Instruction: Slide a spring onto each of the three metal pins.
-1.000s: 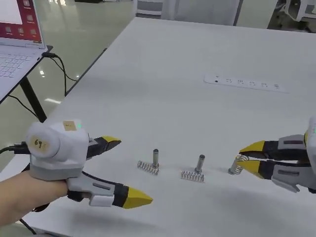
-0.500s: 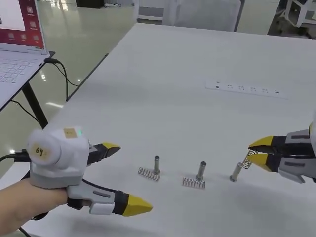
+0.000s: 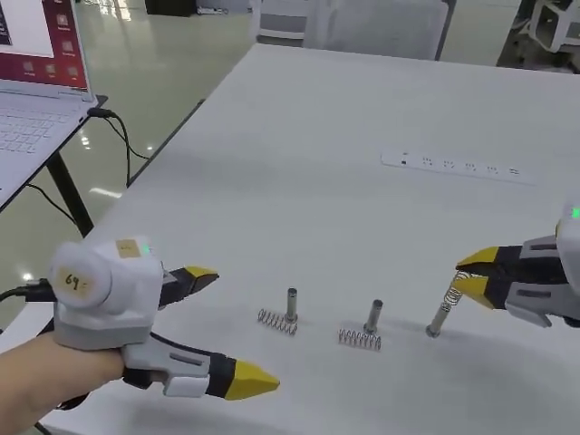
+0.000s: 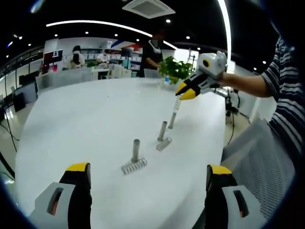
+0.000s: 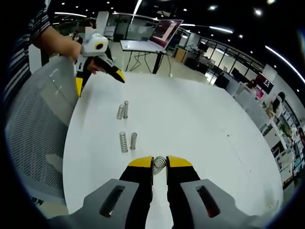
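One spring (image 3: 450, 296) nipped in R tool (image 3: 458, 275), at top of leaning pin (image 3: 437, 323).

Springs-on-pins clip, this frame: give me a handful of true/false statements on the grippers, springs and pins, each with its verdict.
1. The right gripper is shut on a spring. True.
2. The left gripper holds a spring. False: its jaws are wide open with nothing between them.
3. A loose spring lies beside the left pin, and a second loose spring lies beside the middle pin. True.
4. All three pins lie flat on the table. False: the left pin, the middle pin and the right pin all stand on end.
5. A white power strip lies on the table beyond the pins. True.
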The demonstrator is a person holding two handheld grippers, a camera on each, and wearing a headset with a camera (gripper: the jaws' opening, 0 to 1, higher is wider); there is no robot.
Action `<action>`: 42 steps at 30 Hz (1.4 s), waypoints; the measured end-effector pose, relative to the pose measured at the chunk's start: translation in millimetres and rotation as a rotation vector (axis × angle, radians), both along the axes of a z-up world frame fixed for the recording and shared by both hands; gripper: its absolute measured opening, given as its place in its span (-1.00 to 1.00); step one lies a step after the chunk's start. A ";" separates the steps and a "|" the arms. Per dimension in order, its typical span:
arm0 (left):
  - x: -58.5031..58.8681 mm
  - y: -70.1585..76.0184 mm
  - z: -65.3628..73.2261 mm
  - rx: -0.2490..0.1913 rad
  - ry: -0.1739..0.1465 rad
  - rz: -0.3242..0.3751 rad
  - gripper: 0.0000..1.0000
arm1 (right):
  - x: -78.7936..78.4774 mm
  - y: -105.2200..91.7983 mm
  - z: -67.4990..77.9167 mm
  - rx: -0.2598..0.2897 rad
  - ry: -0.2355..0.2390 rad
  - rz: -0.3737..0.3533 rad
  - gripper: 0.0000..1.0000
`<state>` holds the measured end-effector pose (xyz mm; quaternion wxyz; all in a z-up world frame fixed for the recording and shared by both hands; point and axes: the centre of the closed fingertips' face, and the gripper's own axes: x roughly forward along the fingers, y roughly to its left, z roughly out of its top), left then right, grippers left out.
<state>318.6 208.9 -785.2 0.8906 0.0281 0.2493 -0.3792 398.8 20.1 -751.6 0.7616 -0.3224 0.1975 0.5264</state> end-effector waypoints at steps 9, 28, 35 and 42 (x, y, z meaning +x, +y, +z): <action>3.4 -0.5 5.1 -0.005 -0.011 -0.003 0.96 | -1.7 0.0 -6.3 0.003 0.017 -0.008 -0.86; 1.6 -1.7 3.8 -0.009 -0.008 0.000 0.96 | -1.3 2.4 -50.8 -0.062 0.077 -0.013 -0.85; 0.9 -1.8 2.3 -0.008 -0.003 0.005 0.96 | -2.7 -0.6 -65.1 -0.086 0.090 -0.015 -0.85; 1.2 -3.3 2.2 -0.012 -0.002 0.007 0.96 | -2.5 -1.1 -63.2 -0.070 0.093 -0.025 -0.84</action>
